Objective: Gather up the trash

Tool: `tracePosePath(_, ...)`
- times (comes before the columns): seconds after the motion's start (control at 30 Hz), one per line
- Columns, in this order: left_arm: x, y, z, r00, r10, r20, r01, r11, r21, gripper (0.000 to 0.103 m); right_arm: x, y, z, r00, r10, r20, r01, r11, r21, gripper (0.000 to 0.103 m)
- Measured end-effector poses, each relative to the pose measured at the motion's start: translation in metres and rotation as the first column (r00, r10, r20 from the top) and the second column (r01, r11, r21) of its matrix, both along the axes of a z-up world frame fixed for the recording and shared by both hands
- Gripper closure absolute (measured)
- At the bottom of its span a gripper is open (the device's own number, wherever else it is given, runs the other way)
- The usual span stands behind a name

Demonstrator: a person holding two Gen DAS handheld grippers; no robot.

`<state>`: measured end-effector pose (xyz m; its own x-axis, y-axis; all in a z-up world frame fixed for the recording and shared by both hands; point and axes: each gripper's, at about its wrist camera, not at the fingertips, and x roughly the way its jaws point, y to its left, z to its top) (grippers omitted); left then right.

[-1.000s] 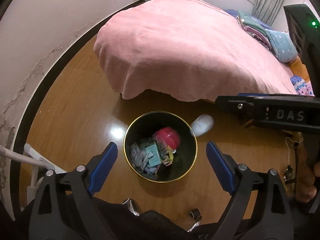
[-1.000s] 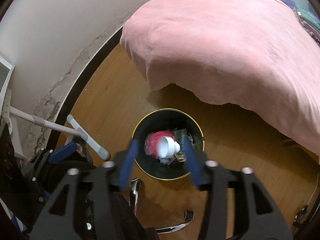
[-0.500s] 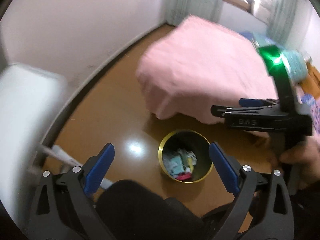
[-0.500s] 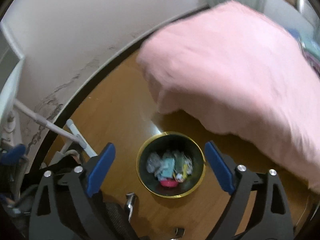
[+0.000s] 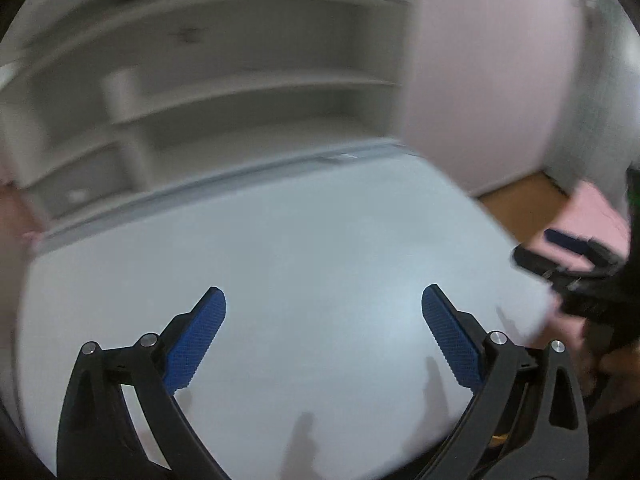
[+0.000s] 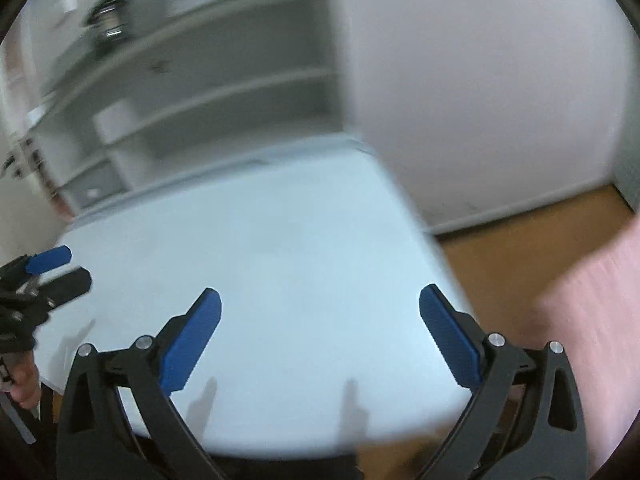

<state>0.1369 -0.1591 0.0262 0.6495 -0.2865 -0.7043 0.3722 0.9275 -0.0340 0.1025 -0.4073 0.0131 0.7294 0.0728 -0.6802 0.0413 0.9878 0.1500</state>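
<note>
Inspector: Since the earlier frames both views have swung up off the floor bin; it is out of sight now. The white tabletop (image 5: pixel 304 248) fills them, blurred shelving (image 6: pixel 208 92) behind.

Clerk: Grippers?

Inspector: Left gripper (image 5: pixel 323 336) and right gripper (image 6: pixel 319 336) both spread wide, fingers (image 6: pixel 188 344) empty.

Clerk: Progress?

Inspector: No trash visible on the tabletop. I judge collection near done, or a search under way. No legible writing; motion blur.
</note>
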Motion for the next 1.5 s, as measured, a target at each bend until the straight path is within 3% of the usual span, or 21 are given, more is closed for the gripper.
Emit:
tracePosePath(0.13,-0.002,0.066,-0.011,0.984,0.176,0.014,-0.176,0.984,0.014,0.007,0.029,0.042,-0.002,0.996,0.089,0.009,-0.088,0.996,-0.019,0.007)
tracePosePath(0.33,0.001,0.104,-0.024,0.966,0.259,0.001,-0.259,0.966,0.019,0.007,0.039,0.071,-0.017,0.990,0.136,-0.023,-0.137,0.987,-0.084,0.007)
tracePosePath(0.67,0.000,0.115,-0.029,0.963,0.268,0.005,-0.268,0.963,0.019,0.007,0.034,0.089,-0.013,0.987,0.160,-0.011,-0.160,0.981,-0.111,0.007)
tracePosePath(1.5,-0.002,0.106,-0.034,0.969,0.248,0.014,-0.248,0.967,0.050,0.007,0.028,0.081,-0.010,0.988,0.155,-0.008,-0.155,0.982,-0.105,0.007)
